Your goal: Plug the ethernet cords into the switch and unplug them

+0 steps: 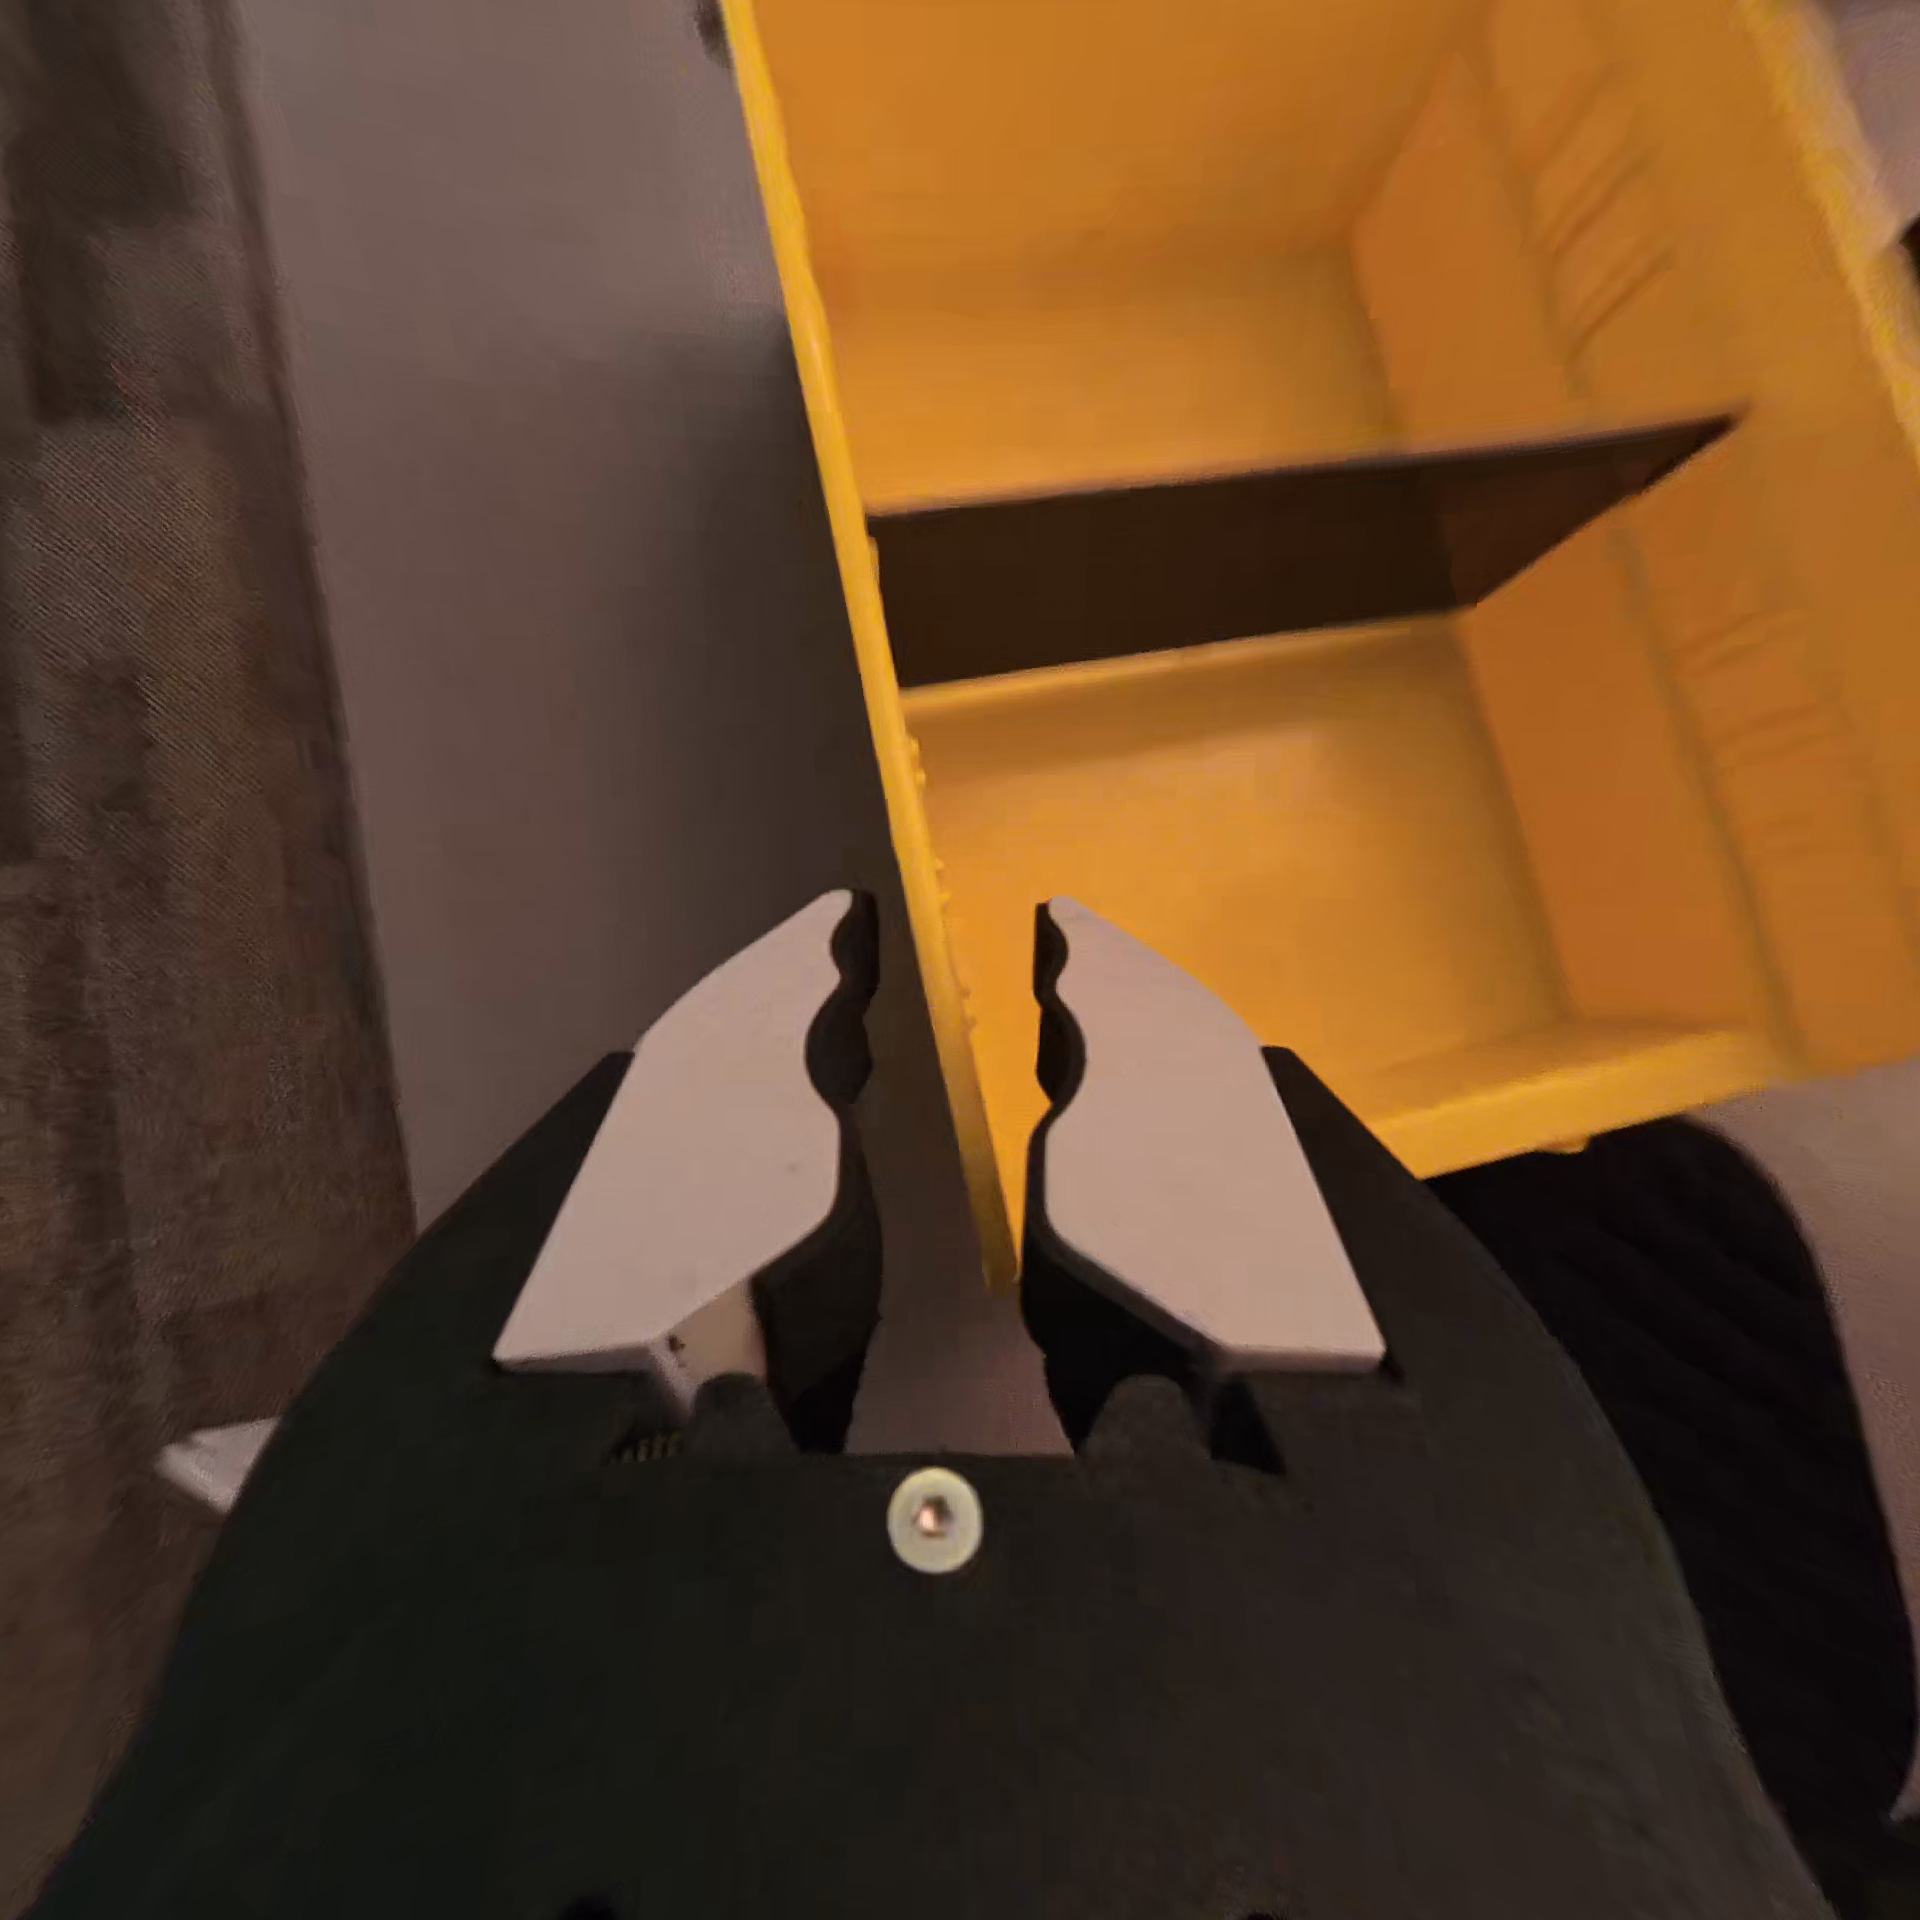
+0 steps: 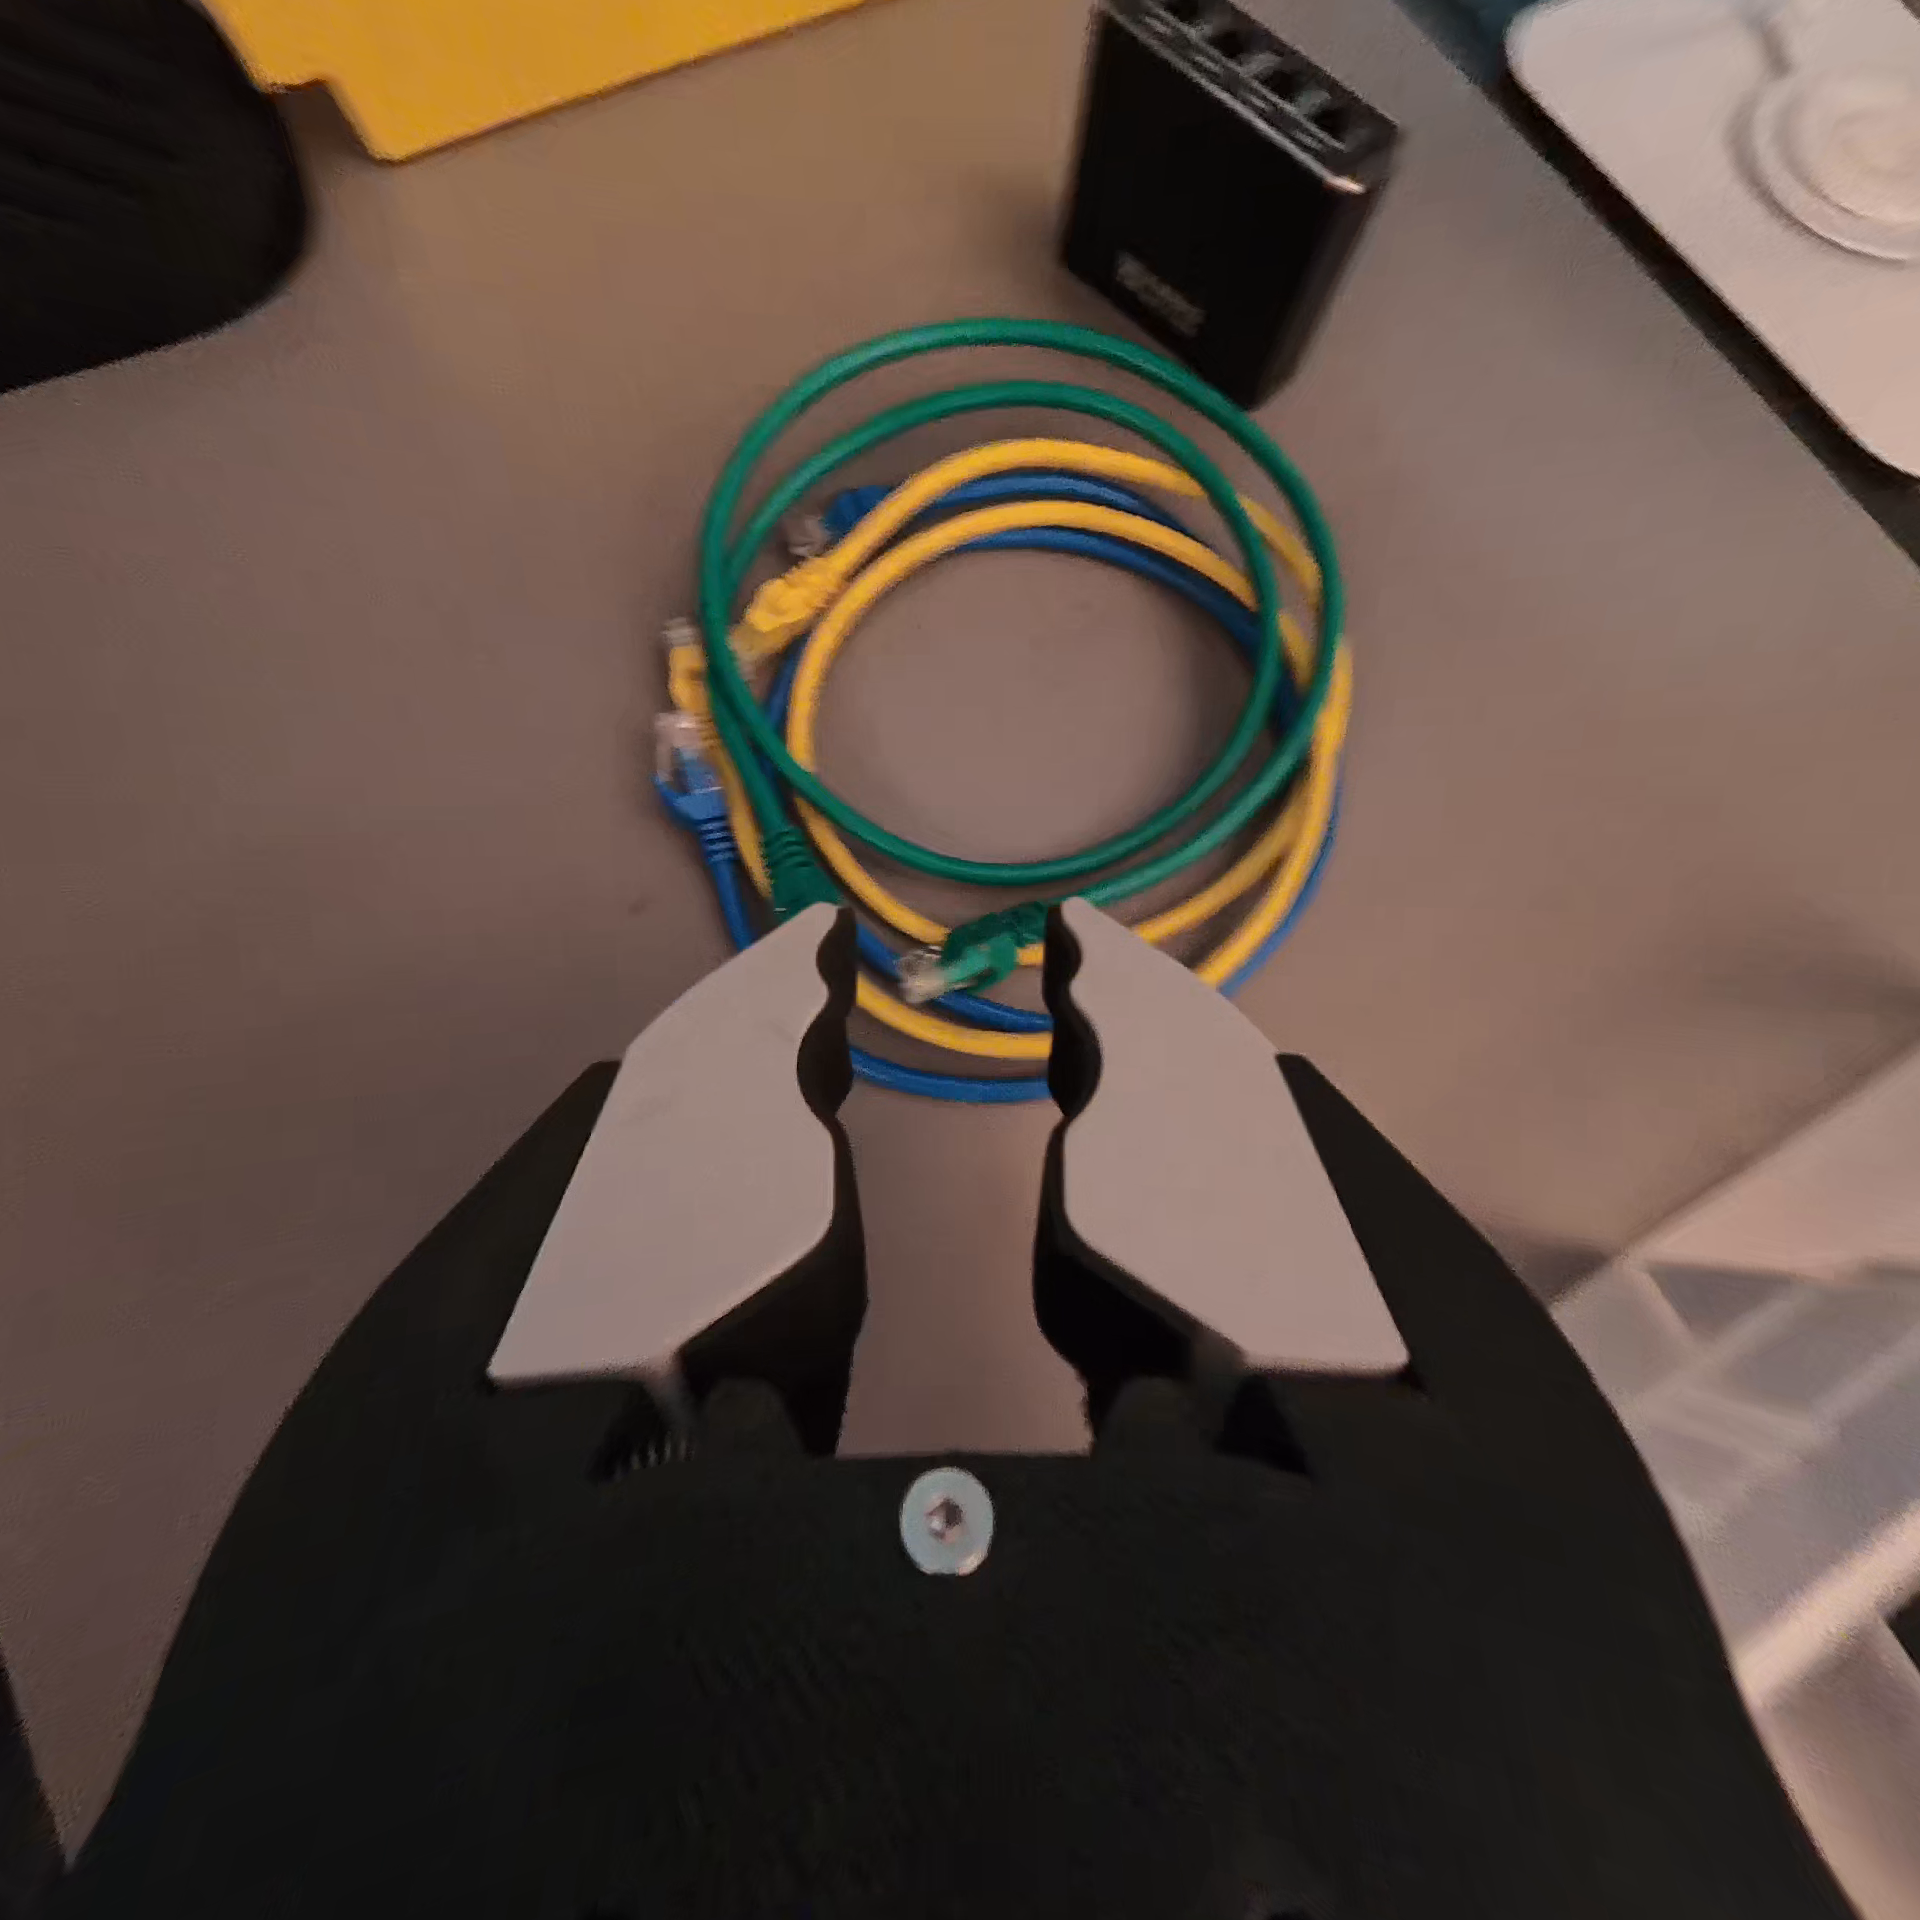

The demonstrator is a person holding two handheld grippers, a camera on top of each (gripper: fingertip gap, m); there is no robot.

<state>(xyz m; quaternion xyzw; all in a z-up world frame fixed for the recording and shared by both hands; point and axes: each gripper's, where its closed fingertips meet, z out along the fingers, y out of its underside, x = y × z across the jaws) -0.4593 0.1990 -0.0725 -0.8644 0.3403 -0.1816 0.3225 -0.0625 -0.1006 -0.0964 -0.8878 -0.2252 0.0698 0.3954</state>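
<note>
In the right wrist view a green cord (image 2: 1023, 358), a yellow cord (image 2: 1081, 462) and a blue cord (image 2: 956, 1086) lie coiled together on the grey table. A black switch (image 2: 1221, 197) stands beyond them, ports up. My right gripper (image 2: 951, 914) is open and empty, hovering over the near side of the coil, with a green plug (image 2: 971, 956) between its fingertips. My left gripper (image 1: 956, 909) is open and empty over the near left wall of a yellow bin (image 1: 1195, 883). No cord or switch shows in the left wrist view.
The yellow bin has a black divider (image 1: 1247, 561) and two empty compartments; its corner shows in the right wrist view (image 2: 540, 62). A black rounded object (image 2: 114, 177) lies at the left. A white tray (image 2: 1766, 177) sits far right and a clear plastic box (image 2: 1766, 1455) near right. Left tips to right tips: about 50 cm. The black switch (image 2: 1221, 197) is closer to my right gripper, around 20 cm from its tips; the left tips are 35 cm off.
</note>
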